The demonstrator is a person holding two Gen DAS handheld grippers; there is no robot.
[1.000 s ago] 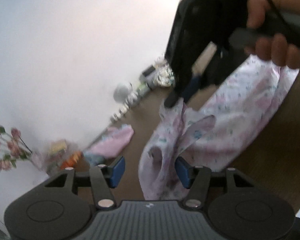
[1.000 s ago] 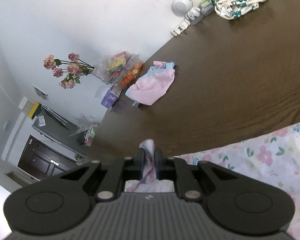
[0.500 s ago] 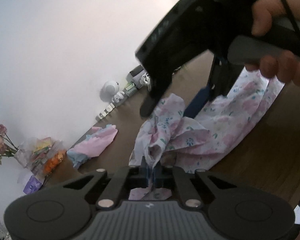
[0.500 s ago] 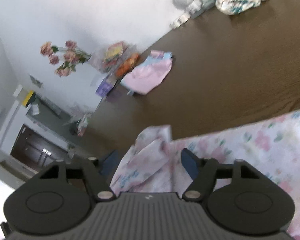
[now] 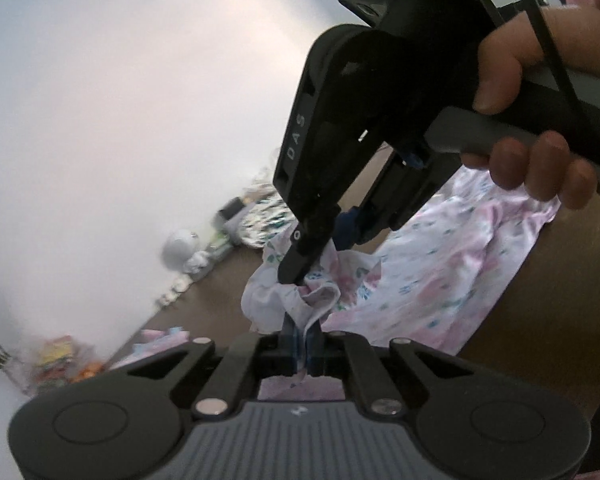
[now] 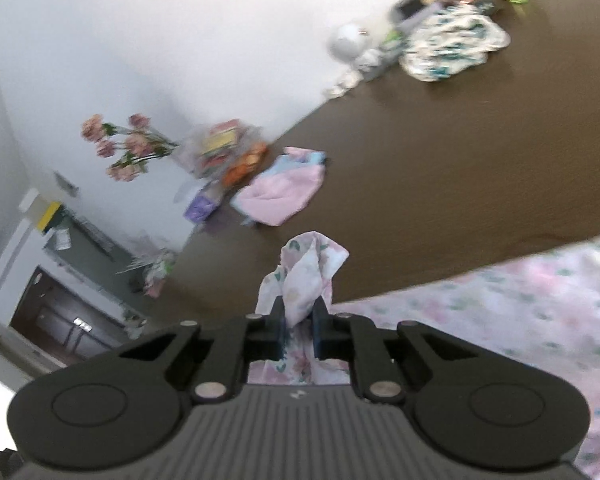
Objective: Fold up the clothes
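Note:
A pink floral garment (image 5: pixel 440 272) lies bunched on the dark wooden table (image 5: pixel 540 320), its near part hanging over the front edge. My left gripper (image 5: pixel 302 344) is shut on a raised fold of it. Just beyond, my right gripper (image 5: pixel 324 256), held by a person's hand (image 5: pixel 532 160), pinches the same bunched corner from above. In the right wrist view the right gripper (image 6: pixel 299 320) is shut on a tuft of the floral garment (image 6: pixel 500 312), which spreads to the right over the table (image 6: pixel 440 168).
A folded pink and blue garment (image 6: pixel 284 192) lies at the table's far left beside snack packets (image 6: pixel 228 148) and pink flowers (image 6: pixel 124 148). A white and green cloth pile (image 6: pixel 452 48) and a white round object (image 6: pixel 348 44) sit along the wall.
The left gripper went from open to shut on the garment and stays shut. The right gripper let go half a second ago and has shut again on the cloth close to the left one.

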